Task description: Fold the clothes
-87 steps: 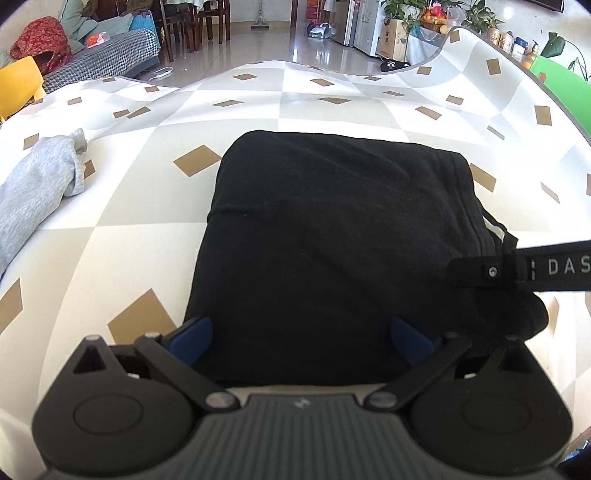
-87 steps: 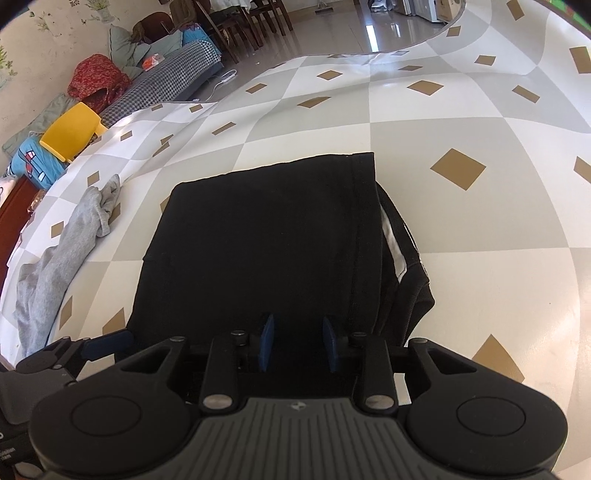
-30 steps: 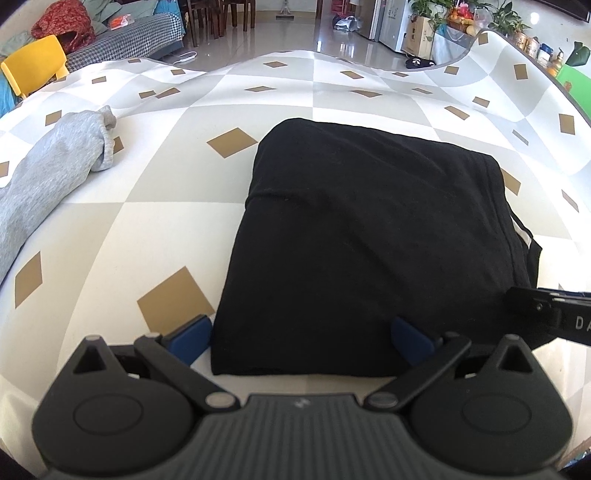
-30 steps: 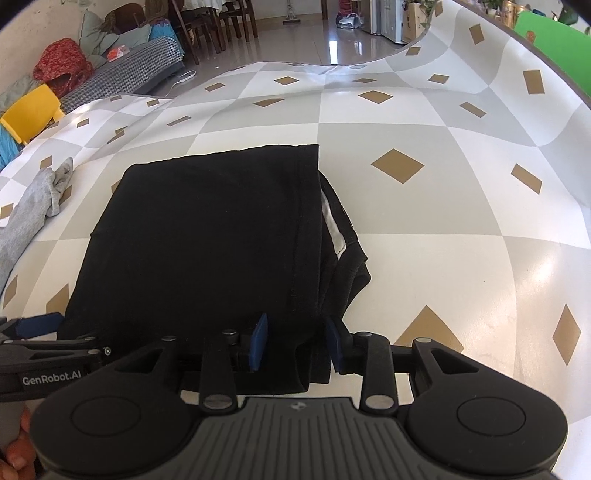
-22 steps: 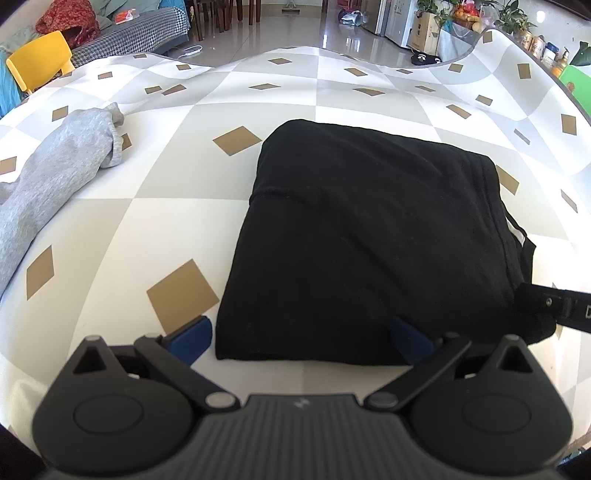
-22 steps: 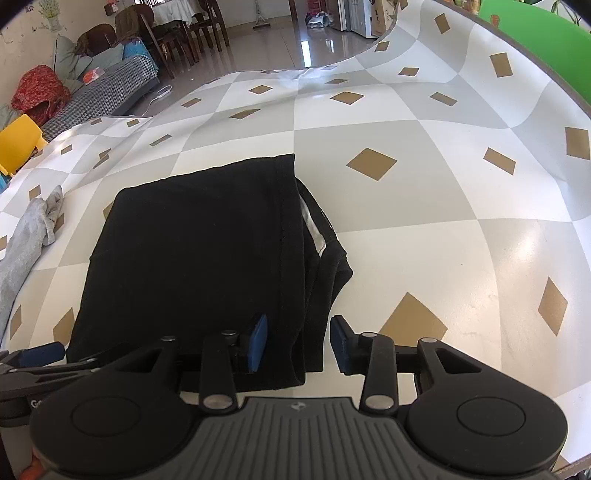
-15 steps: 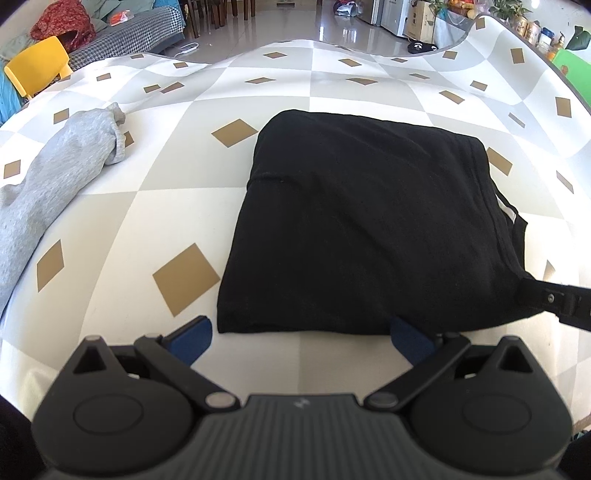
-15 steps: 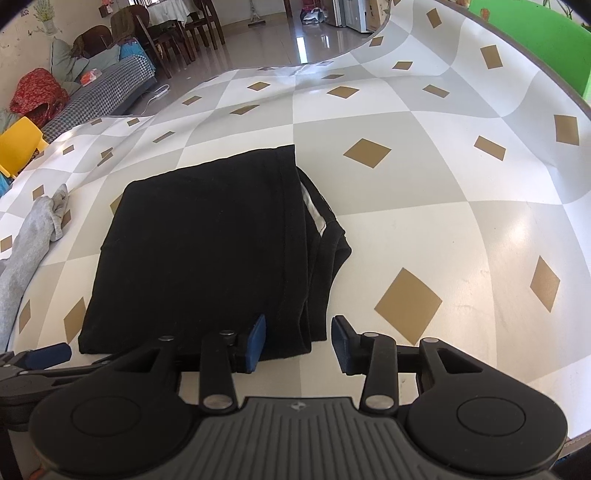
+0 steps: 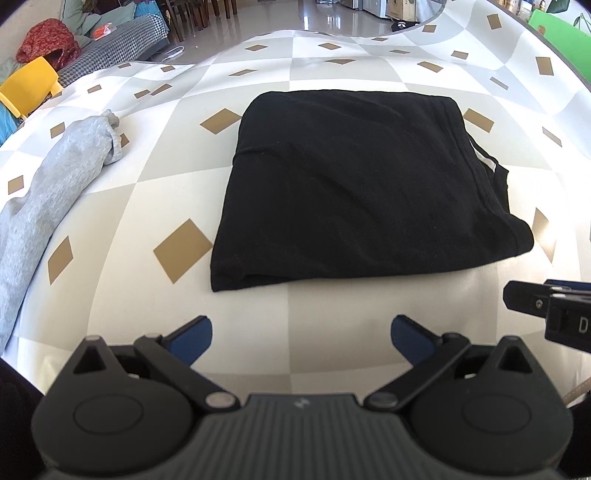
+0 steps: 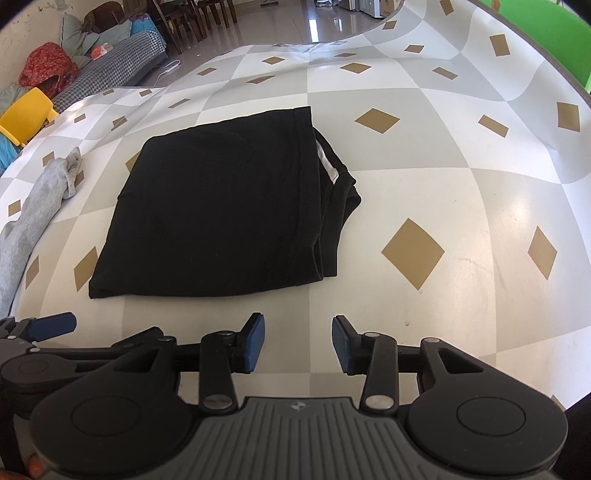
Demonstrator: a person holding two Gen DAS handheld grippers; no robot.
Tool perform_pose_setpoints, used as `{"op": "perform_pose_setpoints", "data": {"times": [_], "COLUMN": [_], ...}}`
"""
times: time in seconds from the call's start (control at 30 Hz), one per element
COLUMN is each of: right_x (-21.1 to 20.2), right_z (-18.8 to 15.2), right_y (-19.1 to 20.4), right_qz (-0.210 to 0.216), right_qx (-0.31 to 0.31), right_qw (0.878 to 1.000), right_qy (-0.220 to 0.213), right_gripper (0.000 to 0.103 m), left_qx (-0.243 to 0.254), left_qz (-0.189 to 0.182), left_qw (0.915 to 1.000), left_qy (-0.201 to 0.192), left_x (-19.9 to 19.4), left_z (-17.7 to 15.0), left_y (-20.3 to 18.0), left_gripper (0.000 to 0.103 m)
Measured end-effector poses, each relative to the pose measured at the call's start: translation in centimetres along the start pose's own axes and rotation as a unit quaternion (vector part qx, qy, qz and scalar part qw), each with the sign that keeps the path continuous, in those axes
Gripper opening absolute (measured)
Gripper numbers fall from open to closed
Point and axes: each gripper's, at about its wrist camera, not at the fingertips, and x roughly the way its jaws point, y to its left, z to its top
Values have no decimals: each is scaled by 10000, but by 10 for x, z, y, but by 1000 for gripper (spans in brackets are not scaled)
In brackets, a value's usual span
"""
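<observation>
A black garment [image 9: 354,188] lies folded into a flat rectangle on the checked tablecloth [image 9: 317,328]; it also shows in the right wrist view [image 10: 225,214], with a white label at its right edge. My left gripper [image 9: 301,336] is open and empty, a short way in front of the garment's near edge. My right gripper [image 10: 298,339] is open and empty, also just short of the near edge. The right gripper's side shows at the right of the left wrist view [image 9: 554,306].
A grey garment [image 9: 40,199] lies crumpled along the table's left side, also in the right wrist view [image 10: 33,214]. A yellow chair [image 9: 26,88], a checked sofa [image 9: 110,48] and a red bundle stand beyond the table. Green surface at far right [image 10: 535,26].
Both grippers have pulled back from the black garment toward the near table edge. The right gripper, earlier shut on the garment's near edge, has opened and let it go.
</observation>
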Motion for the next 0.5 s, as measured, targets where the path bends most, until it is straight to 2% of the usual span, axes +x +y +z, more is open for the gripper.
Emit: {"op": "perform_pose_setpoints", "data": {"times": [0.5], "right_x": [-5], "right_z": [-11], "right_y": [-6], "right_qz": [-136], "right_qx": [48], "right_qw": [9998], "right_qy": [119], "right_gripper": [40], "left_qx": [103], "left_qz": [-43], "left_qw": [9999], "left_qy": [59], "left_x": [-5], "left_z": [-10], "left_y": [-12], "left_gripper": [103]}}
